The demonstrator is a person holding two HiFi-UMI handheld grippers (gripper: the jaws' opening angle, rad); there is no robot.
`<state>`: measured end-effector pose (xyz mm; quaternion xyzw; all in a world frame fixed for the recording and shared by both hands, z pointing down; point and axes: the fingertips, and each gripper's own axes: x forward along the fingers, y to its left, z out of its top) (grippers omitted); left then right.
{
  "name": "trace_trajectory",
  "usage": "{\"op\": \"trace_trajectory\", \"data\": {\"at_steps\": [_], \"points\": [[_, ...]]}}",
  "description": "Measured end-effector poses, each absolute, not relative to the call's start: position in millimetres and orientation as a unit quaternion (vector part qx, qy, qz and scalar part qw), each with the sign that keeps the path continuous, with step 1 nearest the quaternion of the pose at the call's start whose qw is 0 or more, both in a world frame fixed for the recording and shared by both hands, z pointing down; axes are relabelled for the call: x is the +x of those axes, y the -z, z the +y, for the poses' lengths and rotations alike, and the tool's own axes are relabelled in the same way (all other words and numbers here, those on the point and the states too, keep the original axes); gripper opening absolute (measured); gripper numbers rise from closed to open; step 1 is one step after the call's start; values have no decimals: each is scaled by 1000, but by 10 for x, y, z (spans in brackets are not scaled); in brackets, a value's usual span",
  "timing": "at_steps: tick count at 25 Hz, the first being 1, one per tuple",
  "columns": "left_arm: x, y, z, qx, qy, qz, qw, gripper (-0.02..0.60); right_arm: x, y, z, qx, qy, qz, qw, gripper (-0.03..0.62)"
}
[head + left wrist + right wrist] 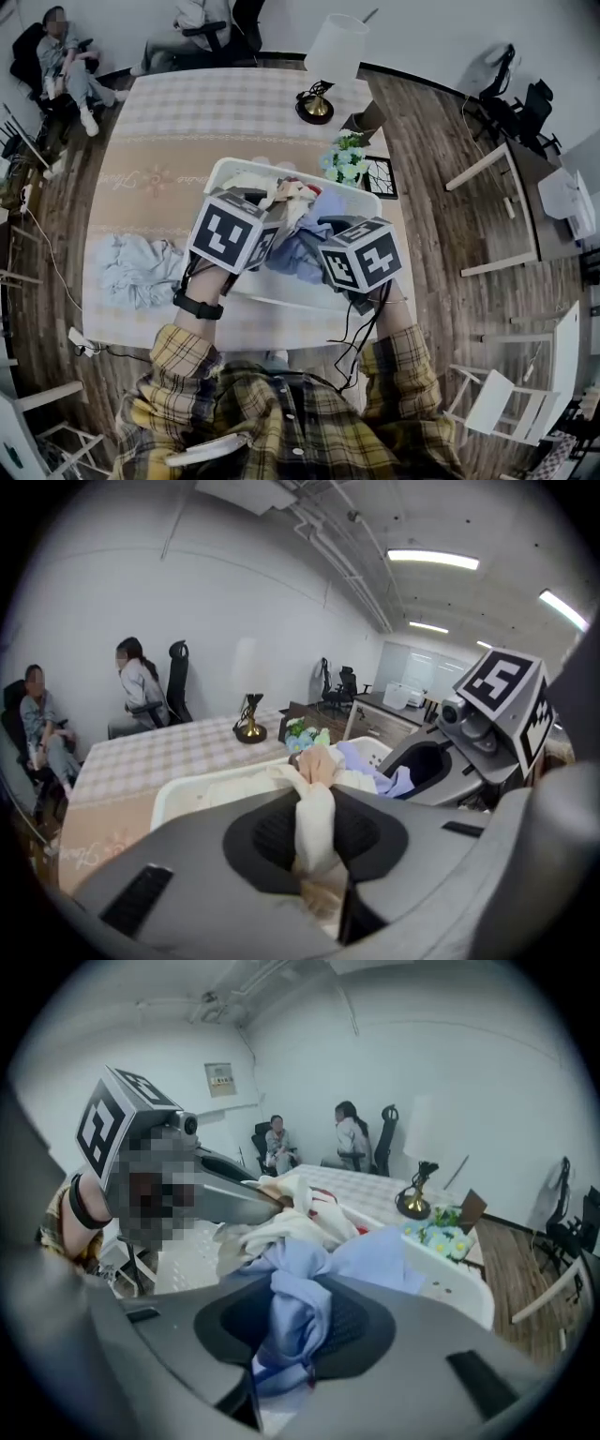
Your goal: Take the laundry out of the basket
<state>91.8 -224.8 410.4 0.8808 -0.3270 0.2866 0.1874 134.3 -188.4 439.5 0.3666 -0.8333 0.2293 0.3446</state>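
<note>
A white laundry basket [228,167] stands on the table in front of me, with clothes in it. Over it, my left gripper [274,208] is shut on a cream garment [315,829], which runs from the jaws [315,803] down to the pile in the basket [187,794]. Beside it, my right gripper [323,232] is shut on a light blue garment [298,1312] bunched between its jaws [298,1288]. That blue cloth [295,255] hangs into the basket [459,1288]. Each gripper shows in the other's view: the right gripper [433,766] and the left gripper [246,1199].
A pale blue heap of clothes [136,267] lies on the tablecloth [187,112] left of the basket. Behind the basket are flowers [345,159], a picture frame [380,176] and a lamp [323,66]. Two people sit at the far left [66,56]. White chairs [497,403] stand to the right.
</note>
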Motion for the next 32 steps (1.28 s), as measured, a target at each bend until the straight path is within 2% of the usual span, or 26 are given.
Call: {"op": "trace_trajectory", "data": {"at_steps": [9, 15, 23, 32], "points": [[932, -3148, -1484, 901, -220, -352, 123, 68, 1401, -3440, -1234, 383, -134, -869, 284, 138], [768, -2865, -949, 901, -184, -375, 114, 69, 1264, -3117, -771, 369, -92, -887, 263, 138], [141, -2728, -667, 882, -153, -431, 113, 69, 657, -2944, -578, 314, -44, -914, 255, 137], [-937, -2833, -749, 868, -139, -459, 127, 68, -424, -3009, -663, 278, -29, -921, 271, 138]]}}
